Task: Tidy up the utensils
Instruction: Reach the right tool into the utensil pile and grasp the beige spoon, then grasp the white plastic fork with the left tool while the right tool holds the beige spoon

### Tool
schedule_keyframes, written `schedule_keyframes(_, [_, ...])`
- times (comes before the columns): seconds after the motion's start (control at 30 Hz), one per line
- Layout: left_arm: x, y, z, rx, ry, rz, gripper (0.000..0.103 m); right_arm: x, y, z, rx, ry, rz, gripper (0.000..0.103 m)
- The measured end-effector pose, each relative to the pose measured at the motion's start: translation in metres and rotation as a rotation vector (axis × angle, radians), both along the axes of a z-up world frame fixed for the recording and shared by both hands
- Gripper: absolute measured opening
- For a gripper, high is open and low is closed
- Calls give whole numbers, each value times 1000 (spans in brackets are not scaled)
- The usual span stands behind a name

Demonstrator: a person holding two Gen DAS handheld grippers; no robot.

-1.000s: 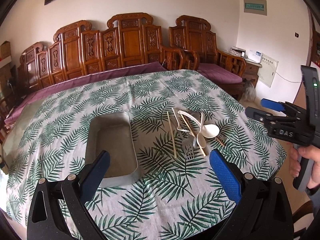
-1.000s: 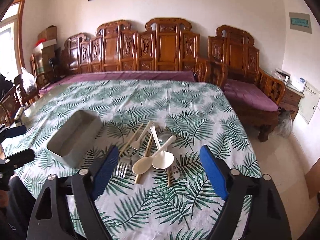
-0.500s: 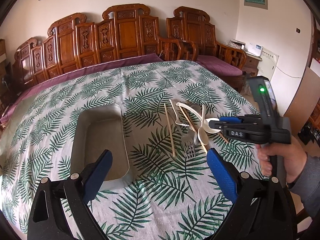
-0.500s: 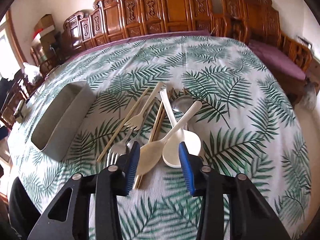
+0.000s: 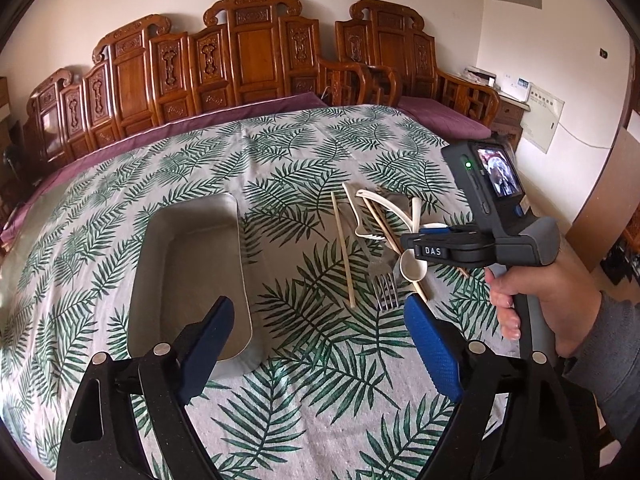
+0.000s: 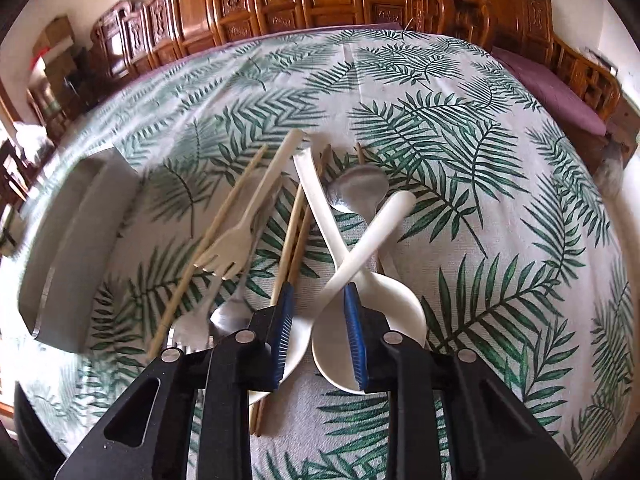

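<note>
The right gripper points steeply down at the utensil pile. A hand grips its handle from below, with a grey sleeve at the wrist. Its jaws are narrow and closing. The handle of a cream spoon runs up between the two blue pads. The right wrist view does not show the pads pressing on it, so no grasp is confirmed.

The left gripper points down at a shallower angle over the bench. Its jaws stand wide, narrowing slightly, with nothing between them. The left pad sits in front of the near end of the tray; the right pad sits just below the fork tines.

Location of task items:
- The tray is metal, rectangular and empty, and lies left of the pile.
- The pile lies on the leaf-print cloth, right of the tray and apart from it.
- A second white spoon crosses the cream spoon in an X.
- A metal spoon lies bowl-up behind the crossing.
- A white plastic fork lies left of the spoons.
- A metal fork lies at the near edge.
- One chopstick lies nearest the tray; others run under the spoons.

Carved wooden chairs line the wall behind the bench.
</note>
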State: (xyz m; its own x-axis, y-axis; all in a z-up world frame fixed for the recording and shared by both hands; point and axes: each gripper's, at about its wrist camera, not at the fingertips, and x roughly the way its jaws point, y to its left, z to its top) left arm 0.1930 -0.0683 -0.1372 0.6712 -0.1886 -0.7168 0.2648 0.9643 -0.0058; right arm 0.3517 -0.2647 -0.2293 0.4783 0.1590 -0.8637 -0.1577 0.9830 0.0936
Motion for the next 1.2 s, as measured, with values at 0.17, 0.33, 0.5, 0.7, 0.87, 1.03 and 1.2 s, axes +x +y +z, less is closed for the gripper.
schedule_keyframes(0.17, [3, -4, -4, 21, 8, 3, 83, 5, 0, 0, -17, 6, -24, 14])
schedule_keyframes(0.33, [9, -9, -6, 34, 17, 1, 82, -3, -8, 7, 8, 0, -19, 8])
schedule_keyframes(0.5, [25, -19, -7, 42, 23, -7, 81, -22, -23, 22, 51, -28, -8, 8])
schedule_keyframes(0.7, [53, -39, -14, 53, 46, -20, 72, -42, -40, 38, 87, -65, 8, 8])
schedule_keyframes(0.87, [79, -56, -24, 64, 78, -36, 60, -42, -48, 37, 79, -76, 24, 8])
schedule_keyframes(1.03, [116, -63, -38, 10, 156, -24, 48, -38, -60, 31, 83, -63, 1, 8])
schedule_keyframes(1.2, [148, -63, -54, -33, 219, 2, 38, -36, -70, 30, 102, -55, -18, 8])
